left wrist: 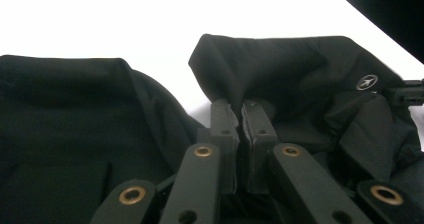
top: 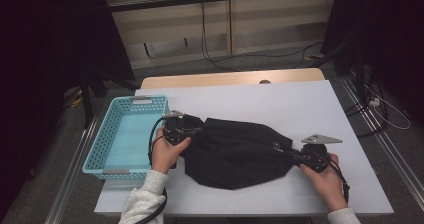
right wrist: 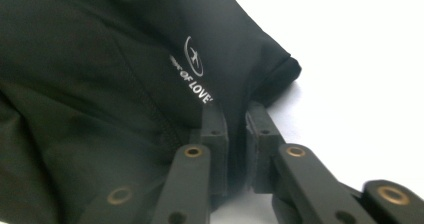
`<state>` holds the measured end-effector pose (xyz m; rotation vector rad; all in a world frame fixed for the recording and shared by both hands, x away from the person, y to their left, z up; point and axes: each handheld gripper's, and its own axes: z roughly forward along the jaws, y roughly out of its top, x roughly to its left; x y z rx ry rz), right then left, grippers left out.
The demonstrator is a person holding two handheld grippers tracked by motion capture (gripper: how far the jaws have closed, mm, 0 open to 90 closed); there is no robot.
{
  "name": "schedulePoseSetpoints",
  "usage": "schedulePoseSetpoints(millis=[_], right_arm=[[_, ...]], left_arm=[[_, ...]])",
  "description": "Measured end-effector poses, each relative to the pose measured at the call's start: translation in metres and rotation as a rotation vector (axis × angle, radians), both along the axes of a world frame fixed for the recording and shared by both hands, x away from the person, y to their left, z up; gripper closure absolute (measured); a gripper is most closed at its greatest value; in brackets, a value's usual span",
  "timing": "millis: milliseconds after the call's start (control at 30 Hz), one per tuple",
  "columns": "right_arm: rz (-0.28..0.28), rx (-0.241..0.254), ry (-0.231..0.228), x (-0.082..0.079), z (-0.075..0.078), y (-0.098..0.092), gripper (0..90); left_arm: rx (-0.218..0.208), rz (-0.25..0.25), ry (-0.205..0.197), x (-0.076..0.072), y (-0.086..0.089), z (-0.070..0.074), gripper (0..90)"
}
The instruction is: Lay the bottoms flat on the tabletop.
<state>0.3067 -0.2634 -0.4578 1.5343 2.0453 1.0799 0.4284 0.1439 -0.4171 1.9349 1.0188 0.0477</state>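
A black garment (top: 235, 151) lies crumpled across the middle of the white tabletop (top: 280, 99), nearer its front edge than its back edge, stretching from beside the basket toward the right edge. A light blue plastic basket (top: 112, 144) stands at the tabletop's left edge, just beside the garment's left end.

The left gripper (top: 192, 130) sits at the garment's left end, held by the left hand (top: 167, 151) close to the basket's right wall. In the left gripper view its jaws are clenched on a raised fold of the black fabric (left wrist: 240, 79), which stands up between them.

The right gripper (top: 295, 155) is at the garment's right end, held by the right hand (top: 327, 176) near the front right corner of the tabletop. In the right gripper view its jaws are pinched together on the hem of the garment (right wrist: 125, 84), just below a small white printed logo (right wrist: 194, 56) with lettering.
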Motion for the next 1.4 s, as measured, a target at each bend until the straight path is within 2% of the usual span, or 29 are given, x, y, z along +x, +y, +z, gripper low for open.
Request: schedulePoseSetpoints(millis=[100,267,333,400,433,533,600,733,833,933,1067,1133,1200,1233,1267,1300,1333,1400], right_arm=[[-0.035,0.006,-0.058,-0.001,0.010,-0.011,84.5],[-0.075,-0.099,-0.142,0.002,0.024,-0.026,84.4],[-0.083,-0.124,-0.178,0.004,0.026,-0.029,82.3],[-0.095,-0.144,-0.150,0.007,0.022,-0.030,78.0],[-0.096,-0.160,-0.128,0.009,0.018,-0.031,75.0],[-0.121,-0.134,-0.061,0.012,0.007,-0.032,63.9],[-0.134,-0.107,-0.062,0.013,0.008,-0.033,57.1],[-0.154,-0.067,-0.086,0.017,0.015,-0.032,51.5],[-0.161,-0.032,-0.079,0.024,0.015,-0.029,48.4],[-0.162,-0.022,-0.076,0.033,0.014,-0.028,49.2],[-0.178,0.018,-0.046,0.043,0.011,-0.027,51.1],[-0.169,0.000,-0.025,0.048,0.006,-0.024,52.5],[-0.154,-0.024,0.010,0.052,0.000,-0.021,54.8],[-0.140,-0.029,0.026,0.052,-0.002,-0.020,57.3],[-0.138,-0.040,0.014,0.052,-0.003,-0.020,64.1],[-0.123,-0.037,0.021,0.051,-0.002,-0.021,74.7],[-0.111,-0.020,0.031,0.050,-0.002,-0.021,78.9],[-0.101,-0.022,0.025,0.047,-0.003,-0.022,86.4]], left_arm=[[-0.023,0.001,-0.011,-0.001,0.000,0.002,86.2],[-0.052,-0.046,-0.044,-0.008,-0.013,0.016,86.2],[-0.033,-0.047,-0.053,-0.008,-0.016,0.015,86.2],[-0.002,-0.017,-0.045,-0.005,-0.014,0.008,86.1],[-0.002,-0.001,-0.031,-0.002,-0.011,0.002,86.1],[0.008,0.037,-0.007,0.004,-0.005,-0.010,85.7],[0.007,0.037,0.003,0.006,-0.005,-0.013,85.1],[0.019,0.030,0.011,0.007,-0.008,-0.015,84.5],[0.019,0.028,0.022,0.007,-0.008,-0.017,84.4],[0.022,0.022,0.032,0.006,-0.008,-0.017,84.2],[0.036,0.021,0.028,0.005,-0.010,-0.019,82.9],[0.035,0.030,0.027,0.005,-0.009,-0.021,80.0],[0.053,0.041,0.032,0.006,-0.007,-0.022,77.4],[0.047,0.045,0.031,0.006,-0.007,-0.023,75.6],[0.047,0.045,0.031,0.006,-0.007,-0.023,73.1],[0.046,0.053,0.028,0.006,-0.007,-0.024,69.3],[0.043,0.060,0.023,0.007,-0.006,-0.024,64.7],[0.037,0.068,0.016,0.007,-0.006,-0.025,58.1]])
